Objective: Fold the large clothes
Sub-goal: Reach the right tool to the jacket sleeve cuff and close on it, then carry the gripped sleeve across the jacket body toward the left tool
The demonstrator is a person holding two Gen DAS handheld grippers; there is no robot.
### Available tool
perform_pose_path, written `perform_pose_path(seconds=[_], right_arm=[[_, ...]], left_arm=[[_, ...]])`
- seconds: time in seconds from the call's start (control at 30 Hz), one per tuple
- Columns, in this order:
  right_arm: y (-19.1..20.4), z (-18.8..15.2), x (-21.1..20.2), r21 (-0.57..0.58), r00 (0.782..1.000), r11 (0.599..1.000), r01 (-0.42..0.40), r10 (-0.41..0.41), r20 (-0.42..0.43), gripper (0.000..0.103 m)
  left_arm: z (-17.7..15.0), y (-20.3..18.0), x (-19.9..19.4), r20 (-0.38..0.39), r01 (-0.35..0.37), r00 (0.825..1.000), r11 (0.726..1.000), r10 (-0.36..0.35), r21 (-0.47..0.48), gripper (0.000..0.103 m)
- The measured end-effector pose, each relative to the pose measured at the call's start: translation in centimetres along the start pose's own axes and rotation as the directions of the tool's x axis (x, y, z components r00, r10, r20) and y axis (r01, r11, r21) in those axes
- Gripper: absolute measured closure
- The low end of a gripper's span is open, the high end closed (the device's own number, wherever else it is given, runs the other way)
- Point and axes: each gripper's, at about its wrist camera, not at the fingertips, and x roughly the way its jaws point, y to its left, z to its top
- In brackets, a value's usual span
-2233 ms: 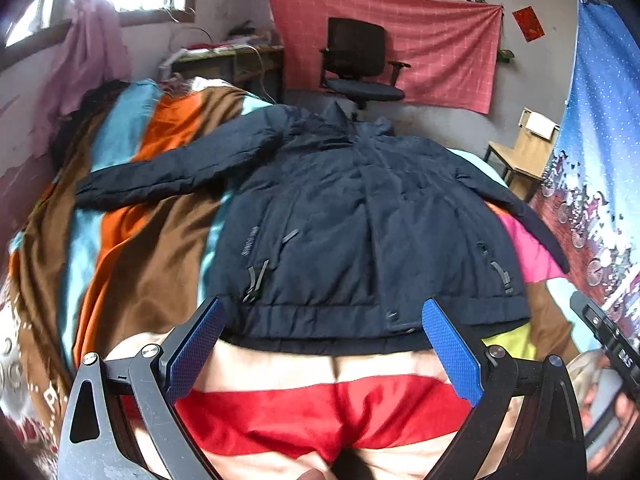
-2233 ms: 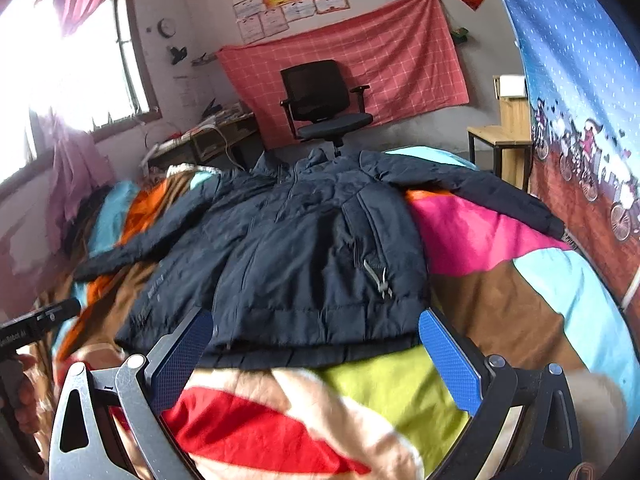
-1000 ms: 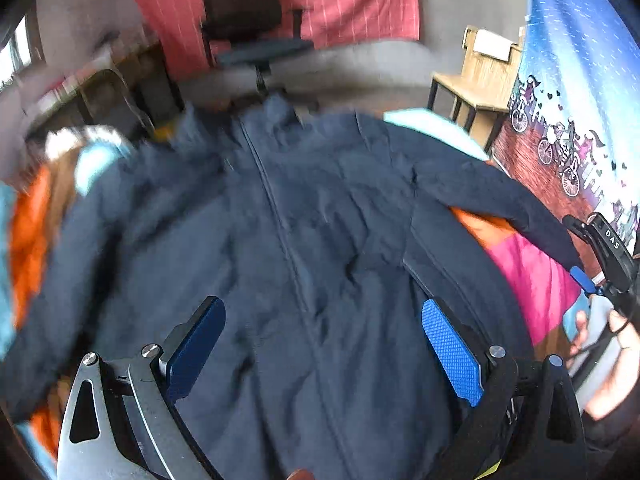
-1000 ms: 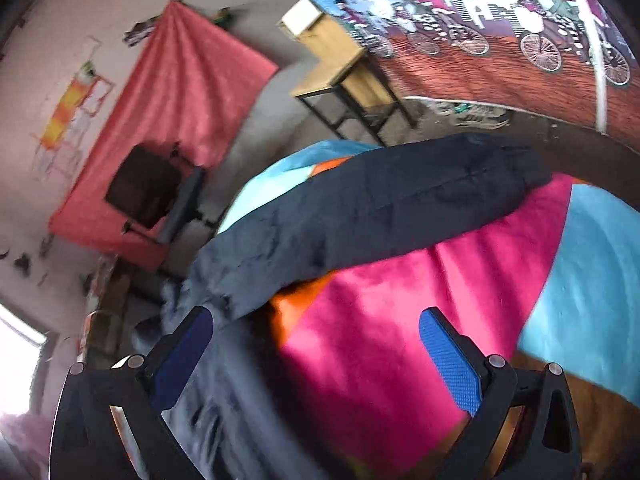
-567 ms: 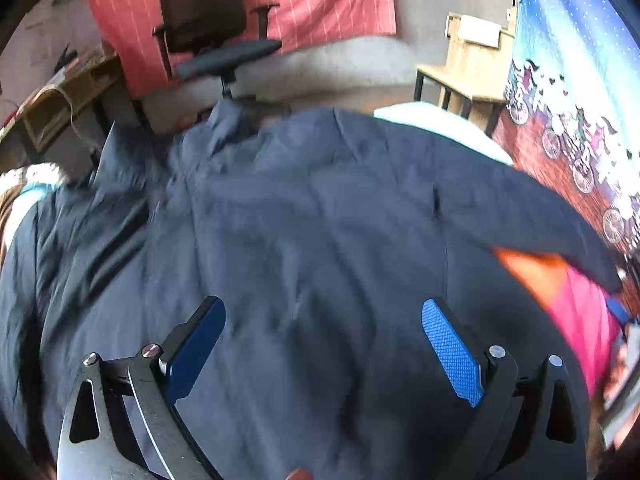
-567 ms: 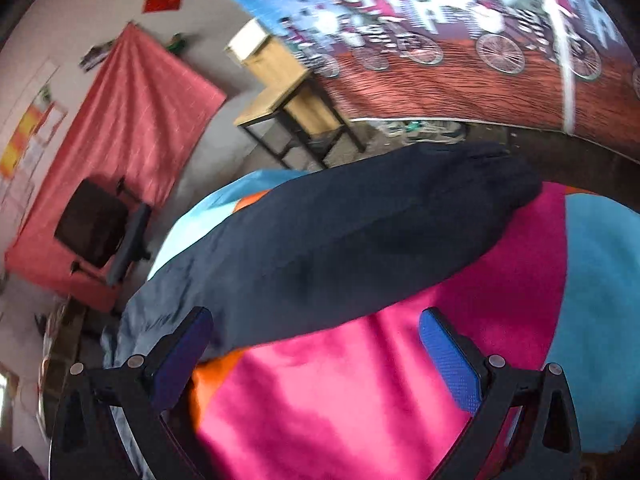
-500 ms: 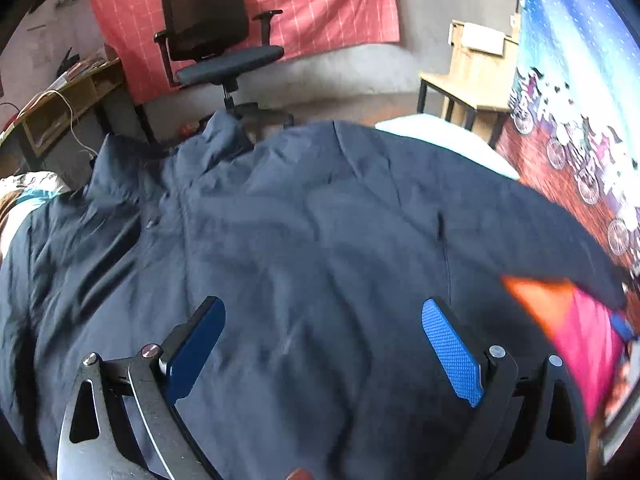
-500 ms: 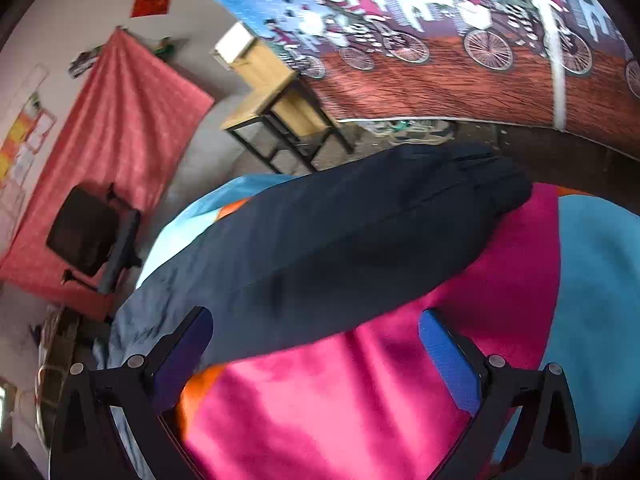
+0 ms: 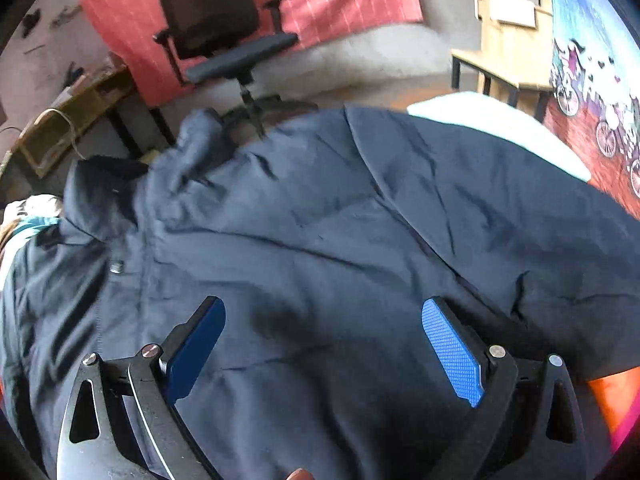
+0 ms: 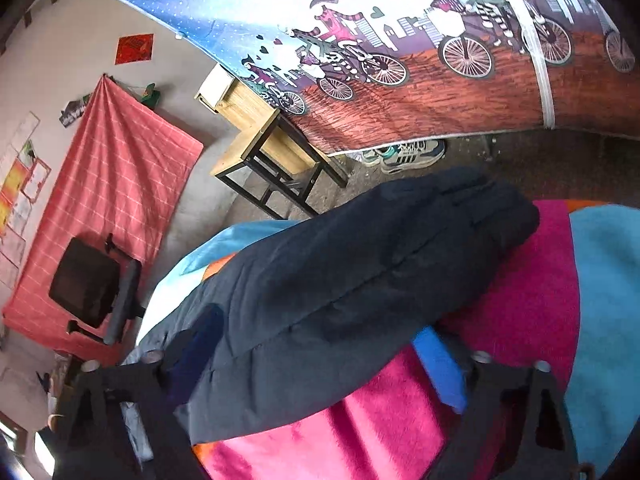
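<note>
**Fold not started, right side lining up on sleeve**

I see the navy jacket point(image 9: 320, 240) spread flat on the striped blanket point(image 10: 520, 300) on the bed, no fold made yet. Left gripper point(image 9: 324, 348) hovers over the chest, jaws apart, empty. Right gripper point(image 10: 320, 360) straddles the sleeve point(image 10: 360, 272); its jaws have just been closing, pads not yet pressing. All folds remain.

The left gripper point(image 9: 323, 350) points steeply down, its 2 blue-padded fingers point(image 9: 454, 354) spread wide with nothing pinched between them. The right gripper point(image 10: 316, 360) tilts down less sharply and is rolled to one side; its jaws have just been closing, with a dark sleeve point(image 10: 360, 272) lying between the pads, not yet clamped.
</note>
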Motion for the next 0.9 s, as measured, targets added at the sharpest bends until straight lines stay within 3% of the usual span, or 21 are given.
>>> perform_pose_path(seconds=[0.07,0.3,0.43,0.6,0.73,0.9], right_arm=[[0.0,0.2,0.3,-0.004,1.000,1.000,-0.012,0.012,-0.004,0.031],[1.2,0.8,0.0,-0.085,1.000,0.996,-0.012,0.013,0.020,0.085],[3.3,0.9,-1.4,-0.189,0.996,0.981,-0.044,0.058,0.069,0.091],[7.7,1.2,-4.9,-0.365,0.975,0.926,-0.098,0.163,0.152,0.092],[13.0,0.3,-8.0,-0.518,0.945,0.846,-0.128,0.263,0.196,0.092],[21.8,-2.8,-10.9,-0.658,0.909,0.720,-0.221,0.397,0.130,0.093]], left_arm=[[-0.4,0.0,0.6,-0.005,0.001,1.000,1.000,-0.001,0.006,0.006],[-1.2,0.7,2.2,-0.061,0.048,0.997,0.999,-0.048,-0.014,0.005],[-1.3,3.5,-0.2,0.036,0.141,0.990,0.984,-0.138,-0.109,0.005],[-2.1,8.0,-4.7,0.087,0.157,0.986,0.974,-0.145,-0.163,0.005],[-4.4,12.3,-8.7,0.107,0.143,0.987,0.970,-0.124,-0.195,0.005],[-7.5,16.0,-12.9,0.104,0.090,0.992,0.963,-0.065,-0.254,0.005]])
